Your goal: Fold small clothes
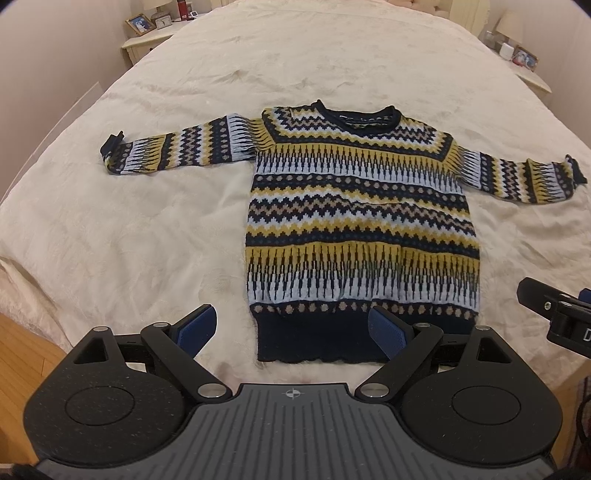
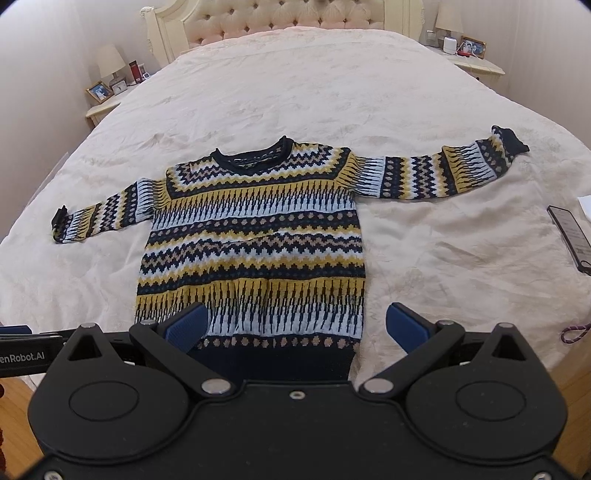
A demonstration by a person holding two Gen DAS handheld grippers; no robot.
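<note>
- The sweater [image 1: 362, 221] lies flat and face up on the bed [image 1: 147, 229], neck away from both sets of fingers, its dark hem nearest them.
- Both sleeves are stretched out sideways. The left sleeve [image 1: 177, 153] reaches well beyond the left fingers; the right sleeve [image 2: 443, 173] runs out far past the right fingers.
- The left gripper [image 1: 291, 326] hangs above the near edge of the bed with its fingers [image 1: 197, 325] spread wide. Nothing is between them, and the hem's left corner shows in the gap.
- The right gripper [image 2: 297, 326] hangs over the hem with its fingers [image 2: 406, 326] spread wide too, empty, the lower body of the sweater showing between them.
- Neither set of fingers touches the cloth as far as the views show.
- Judged from this, folding has not begun: the garment is only laid out and smoothed, and the step in hand is picking the first grasp.
- The next move probably calls for a pinch on a sleeve cuff or a side of the body, low enough to catch the knit without gathering the bedspread underneath.
- The knit looks thick and soft, so it may sag or drag when lifted.
- Off to the right of the right fingers a phone [image 2: 570, 236] lies on the bed, apart from the sweater.
- Beyond, nightstands [image 2: 105, 107] with lamps flank the headboard [image 2: 280, 18].
</note>
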